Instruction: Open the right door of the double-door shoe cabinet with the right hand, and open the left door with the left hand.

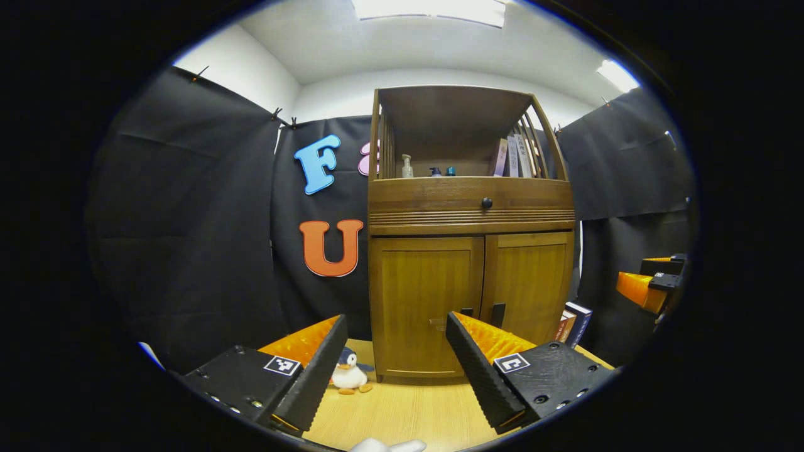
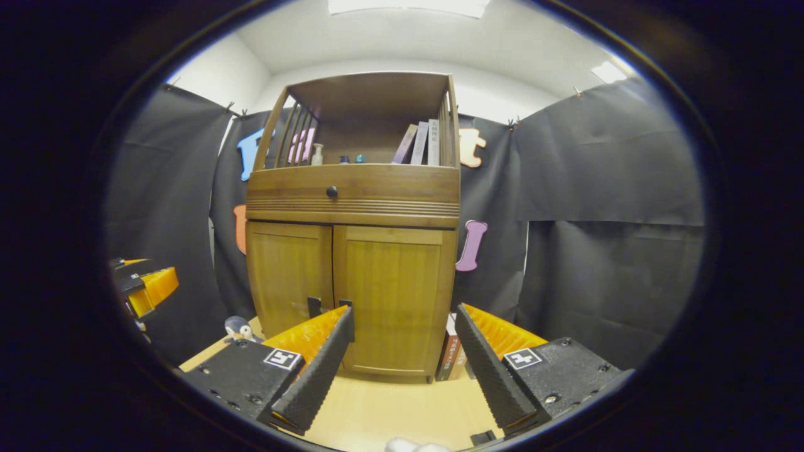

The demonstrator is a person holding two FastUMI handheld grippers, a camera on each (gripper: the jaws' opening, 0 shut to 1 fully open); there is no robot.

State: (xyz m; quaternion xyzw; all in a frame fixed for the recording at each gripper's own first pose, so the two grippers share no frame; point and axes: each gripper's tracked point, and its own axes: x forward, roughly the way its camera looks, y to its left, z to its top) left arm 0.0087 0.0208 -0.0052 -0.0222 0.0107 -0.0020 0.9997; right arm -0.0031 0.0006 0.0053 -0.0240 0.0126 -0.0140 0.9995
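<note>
Left gripper point(image 1: 397, 326): jaws spread wide, released, nothing between them. It hangs over the pale wooden tabletop point(image 1: 402, 408), short of the brown wooden double-door shoe cabinet point(image 1: 471, 251). Right gripper point(image 2: 405, 317): jaws likewise apart and holding nothing, facing the same cabinet.

Cabinet doors, two counted: left door point(image 1: 426, 301) and right door point(image 2: 392, 301), both flush and closed. Two small dark handles point(image 1: 497, 314) sit by the centre seam. Above the doors, one drawer with a single round dark knob point(image 1: 486, 202).

Open top shelf contents: one pale pump bottle point(image 1: 407, 166), two small dark and teal items point(image 1: 443, 171) too small to identify, and three upright books point(image 2: 419, 143) leaning at the right side.

On the tabletop: one small black-and-white penguin plush toy point(image 1: 347, 371) left of the cabinet base; books point(image 1: 573, 323) stand against the cabinet's right side, count uncertain.
</note>
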